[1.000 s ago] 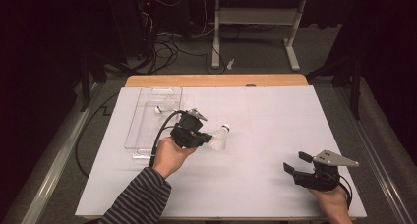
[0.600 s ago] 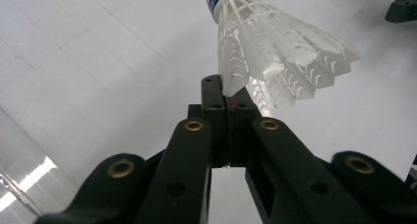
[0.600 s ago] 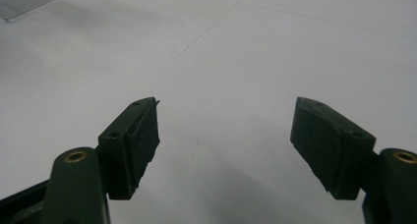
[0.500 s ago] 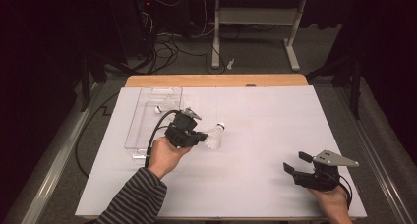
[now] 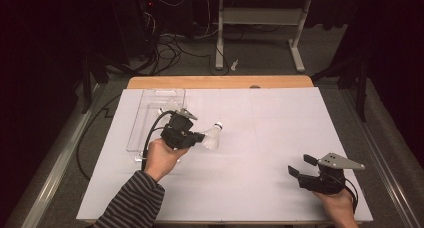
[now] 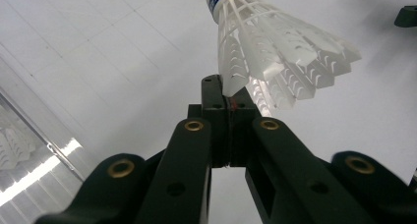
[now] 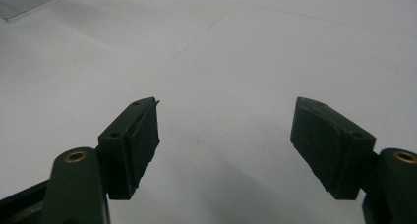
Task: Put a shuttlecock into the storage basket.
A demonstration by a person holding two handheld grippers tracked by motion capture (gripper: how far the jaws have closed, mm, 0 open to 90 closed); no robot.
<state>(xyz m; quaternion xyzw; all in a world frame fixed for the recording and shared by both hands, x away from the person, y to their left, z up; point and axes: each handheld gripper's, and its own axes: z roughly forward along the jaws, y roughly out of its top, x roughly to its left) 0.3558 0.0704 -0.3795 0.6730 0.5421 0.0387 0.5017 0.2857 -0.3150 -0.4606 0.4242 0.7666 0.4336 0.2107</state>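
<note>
Left gripper view: shuttlecock (image 6: 275, 47) cork up-left, skirt down-right.

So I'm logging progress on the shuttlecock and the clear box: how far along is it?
Done: the left gripper is shut on the shuttlecock, pinching its skirt edge. In hand: it holds the shuttlecock over the white table, just right of the clear box. Which way it is headed is unclear, so what is left cannot be told. The right gripper sits open, holding nothing.

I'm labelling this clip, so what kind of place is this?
Probably a lab recording bench: a table under white sheeting, loose cables on the dark floor behind, and hand-held grippers, the left gripper pinching a shuttlecock beside a clear plastic box.
</note>
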